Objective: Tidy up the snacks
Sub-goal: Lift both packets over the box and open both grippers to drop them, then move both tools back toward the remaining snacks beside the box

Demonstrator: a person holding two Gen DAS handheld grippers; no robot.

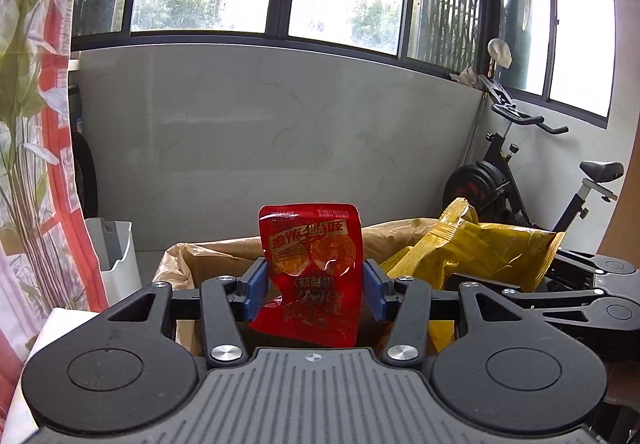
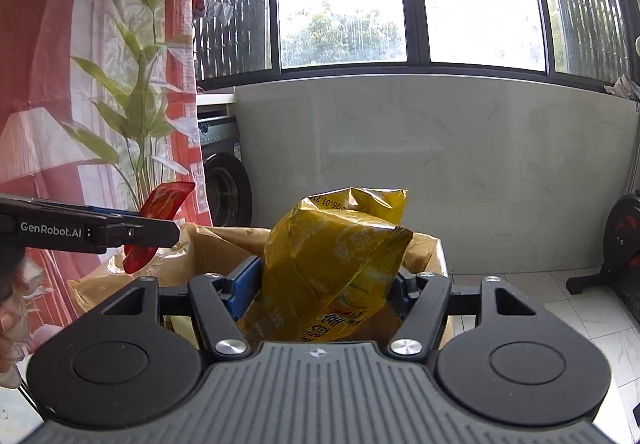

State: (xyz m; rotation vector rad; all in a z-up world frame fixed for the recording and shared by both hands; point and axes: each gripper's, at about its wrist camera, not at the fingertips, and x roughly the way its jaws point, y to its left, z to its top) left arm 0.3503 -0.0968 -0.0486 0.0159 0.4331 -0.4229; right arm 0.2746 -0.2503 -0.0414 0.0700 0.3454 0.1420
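Left tongs (image 1: 316,286) clamped on red pouch (image 1: 310,268); right tongs (image 2: 324,288) clamped on yellow bag (image 2: 332,264); brown bag (image 2: 208,248) behind both.

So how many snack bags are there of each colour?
Red snack packet: 1, held in the left gripper.
Yellow snack bag: 1, held in the right gripper.
Total: 2 snack bags, both above the brown paper bag.
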